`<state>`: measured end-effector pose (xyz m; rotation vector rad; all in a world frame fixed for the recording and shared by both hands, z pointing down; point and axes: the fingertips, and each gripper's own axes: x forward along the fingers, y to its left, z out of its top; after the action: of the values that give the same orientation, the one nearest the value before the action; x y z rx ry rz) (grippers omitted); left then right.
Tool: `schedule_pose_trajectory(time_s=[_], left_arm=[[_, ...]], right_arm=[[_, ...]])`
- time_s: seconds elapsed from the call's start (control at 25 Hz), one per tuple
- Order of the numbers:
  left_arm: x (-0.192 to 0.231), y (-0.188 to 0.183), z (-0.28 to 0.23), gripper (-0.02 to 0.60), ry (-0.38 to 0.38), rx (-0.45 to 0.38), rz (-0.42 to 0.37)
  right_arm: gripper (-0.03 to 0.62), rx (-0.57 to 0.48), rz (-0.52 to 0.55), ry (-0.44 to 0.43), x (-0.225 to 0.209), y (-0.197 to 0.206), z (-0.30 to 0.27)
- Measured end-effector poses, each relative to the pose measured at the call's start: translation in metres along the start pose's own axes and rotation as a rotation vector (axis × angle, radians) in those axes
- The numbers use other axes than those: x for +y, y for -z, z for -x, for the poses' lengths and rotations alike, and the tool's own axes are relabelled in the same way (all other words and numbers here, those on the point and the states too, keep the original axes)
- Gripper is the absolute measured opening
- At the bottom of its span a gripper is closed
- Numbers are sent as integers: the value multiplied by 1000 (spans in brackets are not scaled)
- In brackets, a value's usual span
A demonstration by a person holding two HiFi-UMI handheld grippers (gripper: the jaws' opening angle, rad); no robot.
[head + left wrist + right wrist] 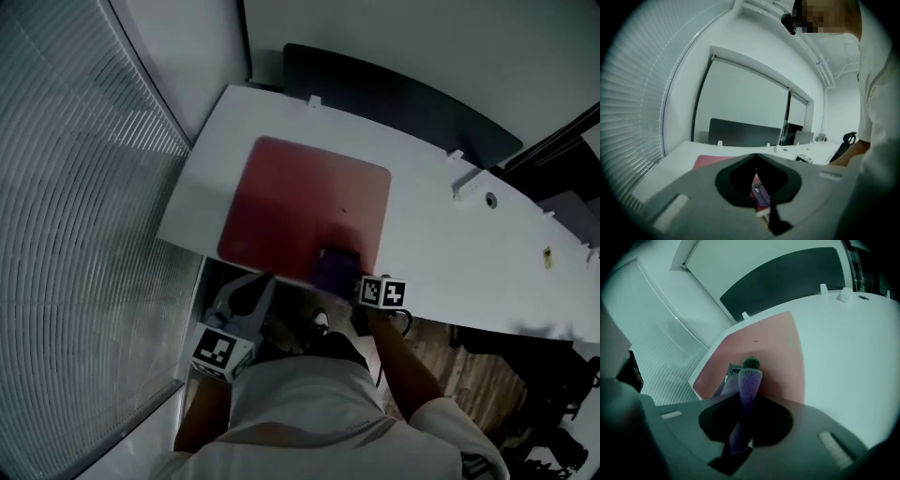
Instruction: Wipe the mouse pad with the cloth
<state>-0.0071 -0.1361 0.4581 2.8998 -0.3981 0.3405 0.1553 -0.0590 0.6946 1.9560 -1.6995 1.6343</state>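
Purple cloth (pixel 750 378), pinched in the right claw (pixel 748 397), touches the red mouse pad's (pixel 300 202) near edge; the pad extends far-left. The left claw (pixel 755 157) is pressed together and empty.

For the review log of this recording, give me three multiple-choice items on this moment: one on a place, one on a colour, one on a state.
1. Where on the mouse pad does the cloth lie?
A. by its near edge
B. by its far edge
C. at its left corner
2. What colour is the mouse pad?
A. blue
B. red
C. black
3. The right hand-held gripper is:
A. open and empty
B. shut on the cloth
C. out of view

Key: A, the head view shows the cloth at the pad's near edge; B, the pad looks red in every view; B, the right gripper view shows the cloth pinched between the jaws.
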Motion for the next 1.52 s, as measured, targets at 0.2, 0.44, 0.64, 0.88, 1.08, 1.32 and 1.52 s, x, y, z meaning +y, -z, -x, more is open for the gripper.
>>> schedule_pose_trajectory(time_s=[0.2, 0.44, 0.64, 0.88, 1.08, 1.32, 1.52], left_arm=[[-47, -8, -37, 2, 50, -12, -1], [-88, -6, -65, 2, 93, -22, -25], [-111, -18, -76, 3, 96, -46, -53], [-124, -36, -79, 2, 85, -78, -102], [-131, -62, -72, 2, 79, -129, -127], [-125, -92, -58, 3, 57, -179, -157], [-124, -105, -43, 3, 46, -204, -154]], right_arm=[[60, -24, -37, 23, -50, 8, 36], [61, -44, -56, 46, -92, 15, 69], [54, -129, -31, 16, -98, 7, 110], [52, -377, 111, -10, -62, -41, 173], [51, -566, 273, -32, -14, -89, 227], [49, -734, 371, -86, 42, -132, 282], [48, -788, 416, -145, 70, -136, 303]])
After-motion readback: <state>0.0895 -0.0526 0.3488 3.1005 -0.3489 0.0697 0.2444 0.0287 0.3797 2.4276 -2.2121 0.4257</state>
